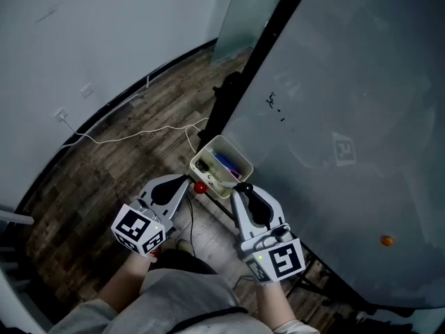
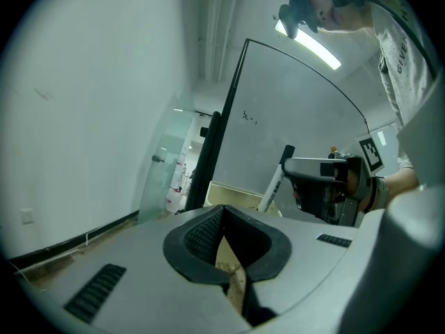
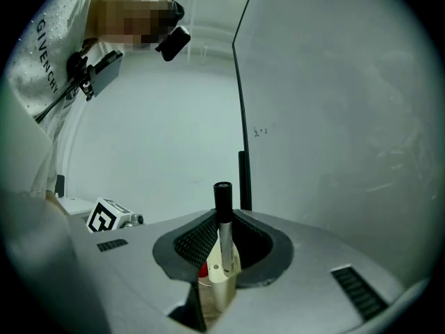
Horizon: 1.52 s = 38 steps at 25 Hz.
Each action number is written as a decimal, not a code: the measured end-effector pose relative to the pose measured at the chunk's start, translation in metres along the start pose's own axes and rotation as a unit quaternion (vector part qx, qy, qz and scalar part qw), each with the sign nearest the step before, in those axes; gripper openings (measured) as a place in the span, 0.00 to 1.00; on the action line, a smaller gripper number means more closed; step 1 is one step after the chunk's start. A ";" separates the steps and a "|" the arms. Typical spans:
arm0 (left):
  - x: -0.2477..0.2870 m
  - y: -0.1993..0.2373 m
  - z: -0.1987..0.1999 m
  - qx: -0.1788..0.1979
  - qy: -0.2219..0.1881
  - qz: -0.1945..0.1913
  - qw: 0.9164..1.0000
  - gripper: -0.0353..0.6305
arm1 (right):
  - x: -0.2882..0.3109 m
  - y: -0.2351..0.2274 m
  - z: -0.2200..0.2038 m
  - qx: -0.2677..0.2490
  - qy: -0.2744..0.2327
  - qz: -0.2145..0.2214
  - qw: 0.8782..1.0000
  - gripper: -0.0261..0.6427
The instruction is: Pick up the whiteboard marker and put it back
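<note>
1. Head view — the left tongs [image 1: 186, 181] and right tongs [image 1: 243, 186] both point at a cream tray [image 1: 206, 149] beside the whiteboard [image 1: 348, 82].
2. Left gripper view — the left tongs are clenched on nothing. The whiteboard marker [image 2: 273, 184] slants just above the tray, held by the right tongs.
3. Right gripper view — the right tongs grasp the whiteboard marker upright, black cap up.
</note>
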<state>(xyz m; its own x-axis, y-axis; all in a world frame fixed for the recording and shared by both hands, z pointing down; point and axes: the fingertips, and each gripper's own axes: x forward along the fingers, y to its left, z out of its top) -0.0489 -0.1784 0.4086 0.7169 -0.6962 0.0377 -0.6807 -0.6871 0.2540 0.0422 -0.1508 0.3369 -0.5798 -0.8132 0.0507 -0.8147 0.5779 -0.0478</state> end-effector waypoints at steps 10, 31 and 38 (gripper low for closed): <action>0.001 0.010 -0.017 -0.008 0.013 0.017 1.000 0.08 | 0.006 -0.004 -0.027 0.017 0.013 0.007 1.000 0.15; -0.010 0.015 -0.037 -0.031 0.028 0.036 0.998 0.08 | 0.005 0.006 -0.047 -0.018 0.013 0.003 1.000 0.15; -0.013 0.013 -0.042 -0.030 0.032 0.035 0.998 0.08 | 0.004 0.005 -0.050 -0.014 0.006 0.000 1.000 0.15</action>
<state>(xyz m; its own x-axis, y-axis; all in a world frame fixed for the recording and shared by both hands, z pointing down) -0.0605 -0.1696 0.4522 0.6780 -0.7255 0.1183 -0.7199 -0.6228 0.3064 0.0352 -0.1476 0.3867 -0.5802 -0.8120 0.0626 -0.8142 0.5803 -0.0197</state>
